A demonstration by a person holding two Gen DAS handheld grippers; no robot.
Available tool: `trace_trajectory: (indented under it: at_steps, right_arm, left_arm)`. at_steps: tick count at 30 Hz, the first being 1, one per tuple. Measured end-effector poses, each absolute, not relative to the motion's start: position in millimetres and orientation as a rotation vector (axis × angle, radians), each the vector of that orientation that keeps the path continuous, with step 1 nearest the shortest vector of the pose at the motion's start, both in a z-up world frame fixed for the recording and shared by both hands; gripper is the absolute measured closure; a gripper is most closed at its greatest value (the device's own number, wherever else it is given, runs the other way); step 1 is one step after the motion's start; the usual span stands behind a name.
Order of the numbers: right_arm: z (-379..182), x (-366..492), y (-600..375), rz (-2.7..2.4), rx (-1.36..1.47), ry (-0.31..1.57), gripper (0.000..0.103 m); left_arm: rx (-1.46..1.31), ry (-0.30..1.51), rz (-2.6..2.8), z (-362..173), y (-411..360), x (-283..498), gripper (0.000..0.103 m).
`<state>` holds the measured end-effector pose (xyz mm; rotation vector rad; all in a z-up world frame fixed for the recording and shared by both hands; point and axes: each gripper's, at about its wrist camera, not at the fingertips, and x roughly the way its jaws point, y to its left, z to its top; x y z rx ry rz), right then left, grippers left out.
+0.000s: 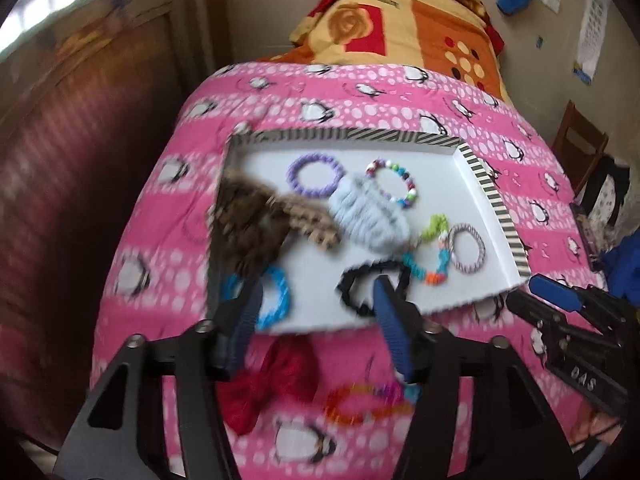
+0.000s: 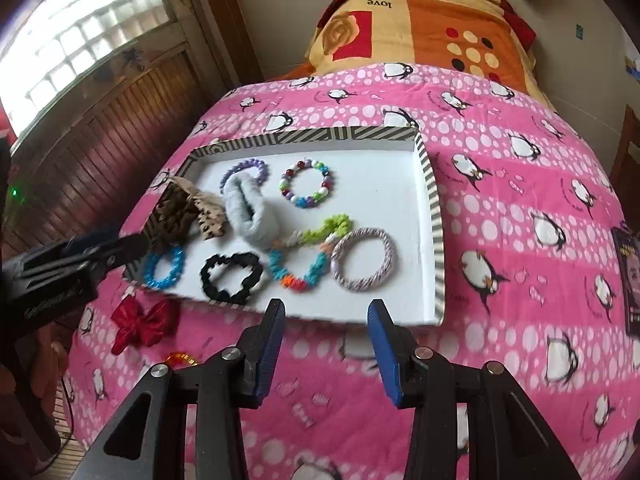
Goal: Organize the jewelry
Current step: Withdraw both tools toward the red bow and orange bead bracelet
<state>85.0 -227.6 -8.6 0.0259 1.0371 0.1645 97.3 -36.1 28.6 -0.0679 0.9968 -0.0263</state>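
**Two pieces still waiting outside the tray**

Standing by the bed (image 2: 500,208), I am looking at a pink penguin quilt with a shallow striped tray (image 2: 434,216) lying on it as the collecting place. That, I judge, is why most of the jewelry is sitting inside it.

Starting at the left, the left gripper (image 1: 316,312) is hovering over the tray's near left corner with its jaws spread and nothing between them. Below it, on the bare quilt outside the tray, a red bow (image 2: 140,322) is lying, and just to its right an orange beaded bracelet (image 1: 366,402), blurred in the left wrist view. These two look like the pieces left to gather, and both are lying near this gripper.

Moving right inside the tray, a blue ring (image 2: 166,266), a black scrunchie (image 2: 230,276), a grey scrunchie (image 2: 248,212) and a multicoloured bracelet (image 2: 308,188) are resting apart from each other.

Further right, the right gripper (image 2: 326,308) is hanging at the tray's near edge, jaws parted and empty, well apart from the bow.
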Motion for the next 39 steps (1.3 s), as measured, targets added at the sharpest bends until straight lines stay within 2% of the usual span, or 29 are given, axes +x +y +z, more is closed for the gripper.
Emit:
trace_trajectory:
  at_steps: [11, 26, 39]
  right_arm:
    - [-8.8, 38.4, -218.7, 0.140, 0.053, 1.041, 0.062]
    - [-23.6, 1.3, -189.0, 0.192, 0.012, 1.082, 0.062]
    - [-30.1, 2.8, -161.5, 0.243, -0.055, 1.105, 0.062]
  left_arm:
    - [-0.195, 1.071, 0.073, 9.0, 35.6, 31.0, 0.041]
    - [-0.217, 1.108, 0.049, -8.7, 42.4, -8.7, 0.041]
    - [-0.194, 1.068, 0.071, -1.3, 43.6, -11.3, 0.041]
